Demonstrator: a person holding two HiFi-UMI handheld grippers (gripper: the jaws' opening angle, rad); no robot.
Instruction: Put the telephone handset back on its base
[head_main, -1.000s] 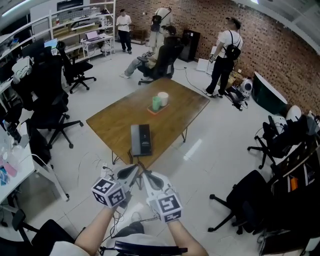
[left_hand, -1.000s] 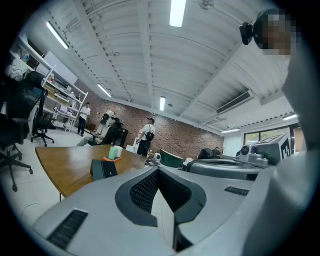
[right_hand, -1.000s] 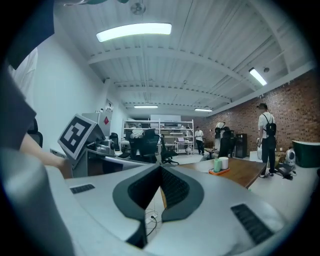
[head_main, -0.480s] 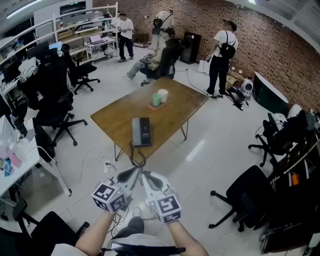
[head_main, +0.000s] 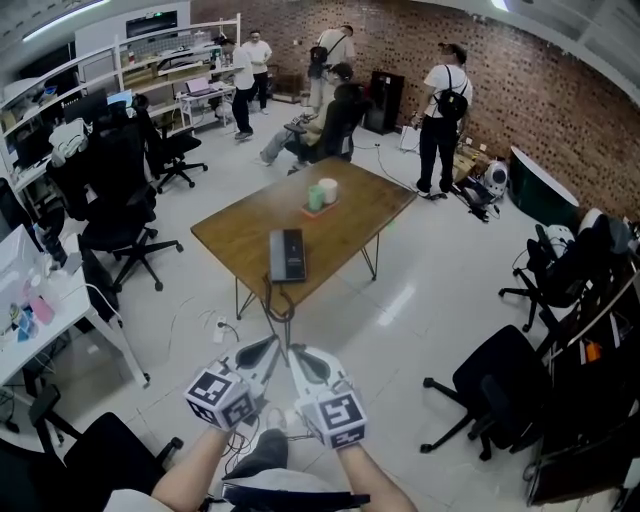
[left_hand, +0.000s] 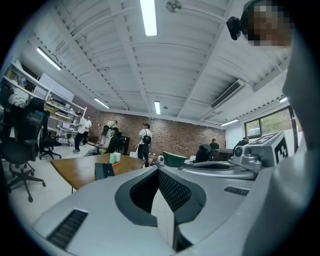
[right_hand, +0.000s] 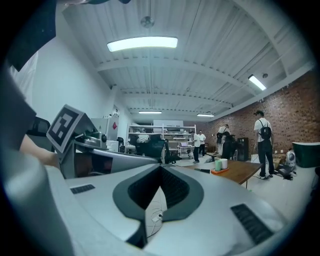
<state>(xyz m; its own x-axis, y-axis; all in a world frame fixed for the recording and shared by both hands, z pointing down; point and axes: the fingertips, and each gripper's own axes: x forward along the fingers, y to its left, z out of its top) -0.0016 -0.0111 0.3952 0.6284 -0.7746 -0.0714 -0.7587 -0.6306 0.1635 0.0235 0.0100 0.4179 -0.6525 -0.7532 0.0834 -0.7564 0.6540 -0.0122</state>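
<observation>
A flat, dark, rectangular telephone (head_main: 287, 256) lies on the smooth wooden table (head_main: 350, 215).

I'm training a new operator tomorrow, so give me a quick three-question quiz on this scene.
1. Fill in: the left tongs and right tongs are both ____ and empty.
2. True or false: the telephone lies on the wooden table.
3. Which stands farther from the tongs: A the telephone, B the green cup?
Key: 1 shut; 2 true; 3 B.
</observation>
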